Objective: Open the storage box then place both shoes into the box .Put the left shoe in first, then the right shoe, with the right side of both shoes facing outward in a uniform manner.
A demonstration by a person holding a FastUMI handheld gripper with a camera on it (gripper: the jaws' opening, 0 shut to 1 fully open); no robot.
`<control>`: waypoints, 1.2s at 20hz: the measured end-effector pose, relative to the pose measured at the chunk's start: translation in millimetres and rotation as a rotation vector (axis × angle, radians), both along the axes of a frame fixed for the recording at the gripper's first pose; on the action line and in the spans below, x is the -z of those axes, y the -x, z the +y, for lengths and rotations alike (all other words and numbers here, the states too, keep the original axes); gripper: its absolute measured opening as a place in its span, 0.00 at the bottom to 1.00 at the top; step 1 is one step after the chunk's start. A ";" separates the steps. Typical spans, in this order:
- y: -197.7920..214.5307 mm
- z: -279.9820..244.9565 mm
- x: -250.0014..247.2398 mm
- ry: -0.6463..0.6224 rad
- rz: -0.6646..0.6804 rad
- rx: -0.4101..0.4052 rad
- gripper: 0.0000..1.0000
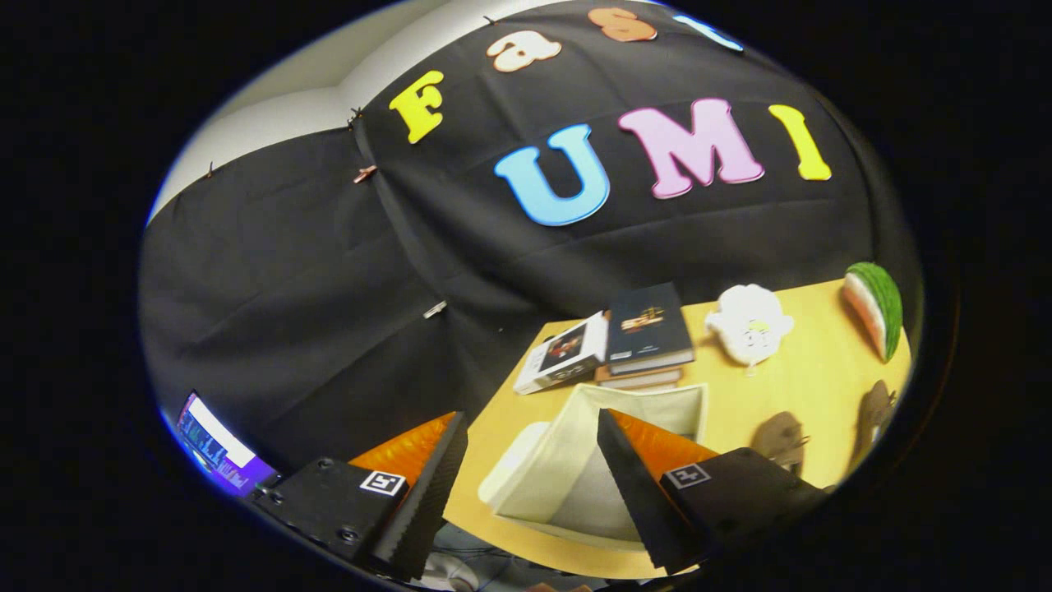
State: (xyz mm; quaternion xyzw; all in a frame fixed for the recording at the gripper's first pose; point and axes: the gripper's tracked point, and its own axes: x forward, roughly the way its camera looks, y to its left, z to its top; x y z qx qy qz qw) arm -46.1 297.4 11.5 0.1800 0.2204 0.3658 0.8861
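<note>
**Storage box open on table; my gripper held above it, empty**

The storage box, a pale fabric bin, sits on the wooden table near its front edge. Its top is open and I see straight into a bare interior. A pale flap or lid lies against the box's left side, touching it. I cannot make out any shoe with certainty; two brownish shapes lie on the table to the right of the box, too blurred and too far toward the rim for me to identify.

My gripper is held tilted, rolled so the table runs on a slant, and looks down and forward over the box. The fingers are spread wide apart with nothing between them and nothing pressed by either. The right finger's tip overlaps the box opening as seen from above; the left finger hangs off the table's left edge, over the dark cloth wall.

Beyond the box, a stack of books stands just behind its rear wall, with a further book lying flat beside the stack, touching it. Further right is a white plush toy, apart from the books, and a watermelon-slice toy near the table's far right corner. A lit screen shows low, left of my left finger
</note>
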 end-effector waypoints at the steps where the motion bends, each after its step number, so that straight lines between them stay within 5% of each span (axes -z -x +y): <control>1: -8.0 -21.0 3.2 0.021 -0.032 0.050 0.98; 7: -46.7 -139.5 43.6 0.259 -0.147 0.290 0.98; 24: -93.7 -225.8 146.9 0.436 -0.029 0.300 0.98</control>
